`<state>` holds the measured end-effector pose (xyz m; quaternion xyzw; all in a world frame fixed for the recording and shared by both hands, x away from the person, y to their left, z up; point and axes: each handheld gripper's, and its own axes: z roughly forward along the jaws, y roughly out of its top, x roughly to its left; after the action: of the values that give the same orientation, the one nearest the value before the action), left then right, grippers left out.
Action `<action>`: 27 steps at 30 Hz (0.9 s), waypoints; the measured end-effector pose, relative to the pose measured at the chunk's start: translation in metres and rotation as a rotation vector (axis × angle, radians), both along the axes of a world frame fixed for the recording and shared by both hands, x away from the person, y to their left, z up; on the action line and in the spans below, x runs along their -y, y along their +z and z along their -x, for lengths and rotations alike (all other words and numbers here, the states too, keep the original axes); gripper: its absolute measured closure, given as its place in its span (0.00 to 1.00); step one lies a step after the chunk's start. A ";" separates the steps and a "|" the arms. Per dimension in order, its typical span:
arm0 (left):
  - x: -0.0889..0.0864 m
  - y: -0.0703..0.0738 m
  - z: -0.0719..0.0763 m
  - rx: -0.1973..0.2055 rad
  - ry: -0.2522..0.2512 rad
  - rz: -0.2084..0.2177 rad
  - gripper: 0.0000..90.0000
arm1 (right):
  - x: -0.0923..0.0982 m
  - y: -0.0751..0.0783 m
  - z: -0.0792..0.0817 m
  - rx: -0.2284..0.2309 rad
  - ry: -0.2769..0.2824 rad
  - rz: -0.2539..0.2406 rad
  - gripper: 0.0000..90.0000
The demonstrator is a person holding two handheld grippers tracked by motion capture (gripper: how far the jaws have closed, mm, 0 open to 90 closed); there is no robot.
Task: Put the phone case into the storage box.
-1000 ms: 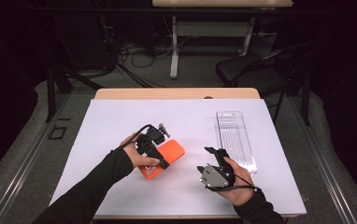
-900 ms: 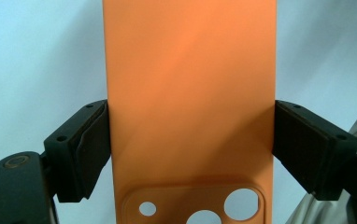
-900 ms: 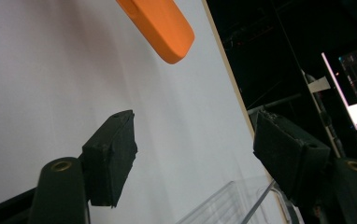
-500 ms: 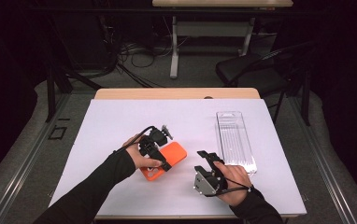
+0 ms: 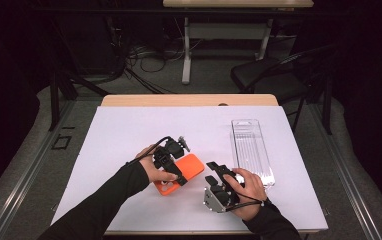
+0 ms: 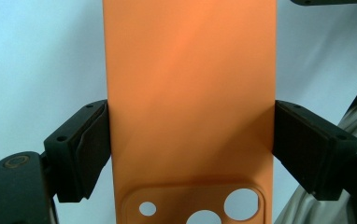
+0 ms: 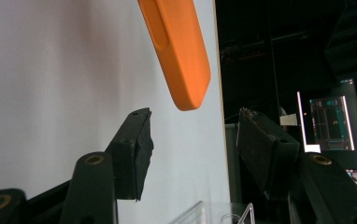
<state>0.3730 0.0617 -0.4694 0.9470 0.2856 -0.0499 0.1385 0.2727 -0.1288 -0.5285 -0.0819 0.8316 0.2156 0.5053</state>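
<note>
Nearest to me, by the near edge of the bench (image 5: 129, 125), my right tongs (image 5: 213, 172) sit low toward the near right corner, jaws parted with nothing between them; they have just been closing, and in the right gripper view the two pads (image 7: 137, 154) still stand apart on empty air. Just beyond them and a little to the left lies the orange phone case (image 5: 179, 174), the thing I am working on. Its long axis runs on a slant, from the near left toward the far right, so its free rounded end points at the right tongs and hangs just ahead of them and slightly above the gap in the right gripper view (image 7: 181, 56). My left tongs (image 5: 174, 167) already pinch the case across its width, one pad on each long edge, near the end with the camera holes (image 6: 190, 116). So the relation that matters, as I judge it: the free end is nearer my right hand, and the right tongs must come in along that slanted axis to meet it. Farther off, toward the right edge, a clear plastic tray (image 5: 251, 150) lies lengthwise, untouched.
</note>
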 end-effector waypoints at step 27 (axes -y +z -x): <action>0.007 0.001 -0.002 -0.028 -0.017 -0.005 0.18 | -0.016 -0.007 -0.010 0.108 0.033 0.124 0.63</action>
<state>0.3745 0.0546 -0.4685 0.9489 0.2796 -0.0634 0.1319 0.2825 -0.1127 -0.5355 -0.1380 0.8133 0.1672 0.5399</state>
